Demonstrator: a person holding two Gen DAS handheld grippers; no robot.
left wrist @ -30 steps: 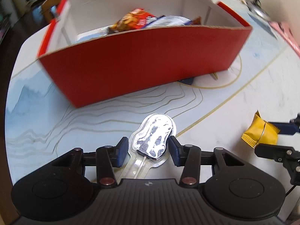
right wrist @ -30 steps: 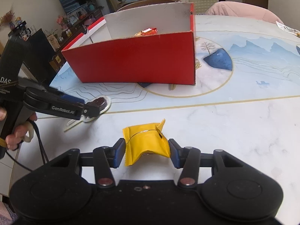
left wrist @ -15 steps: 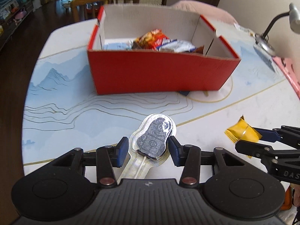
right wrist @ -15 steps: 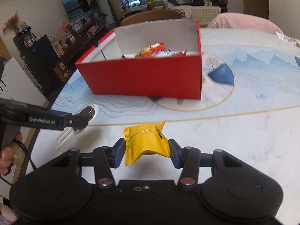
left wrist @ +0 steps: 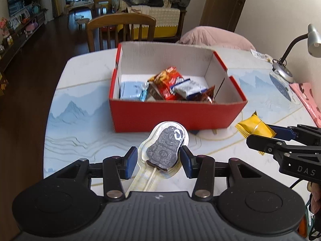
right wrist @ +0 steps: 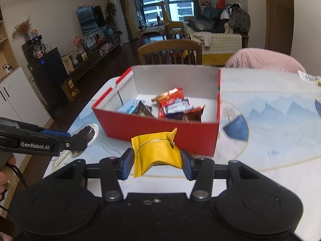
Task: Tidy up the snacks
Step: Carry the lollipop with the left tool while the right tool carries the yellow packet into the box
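My left gripper (left wrist: 159,161) is shut on a chocolate lollipop in clear wrap (left wrist: 165,146), held above the table in front of the red box (left wrist: 176,114). My right gripper (right wrist: 156,162) is shut on a yellow snack packet (right wrist: 156,152), also lifted, near the box's front right corner. The open red cardboard box (right wrist: 158,128) holds several wrapped snacks (left wrist: 172,86). In the left wrist view the right gripper (left wrist: 260,136) and its yellow packet (left wrist: 253,128) show at the right. In the right wrist view the left gripper (right wrist: 80,138) and lollipop (right wrist: 86,132) show at the left.
The table (left wrist: 80,116) has a blue mountain print. A desk lamp (left wrist: 284,68) stands at the far right, with a pink item (left wrist: 307,94) beside it. A wooden chair (left wrist: 120,30) is behind the table. A pink cushion (right wrist: 264,60) lies beyond the far edge.
Both grippers have risen with their snacks, so the inside of the box now shows from above. The grips have not changed.
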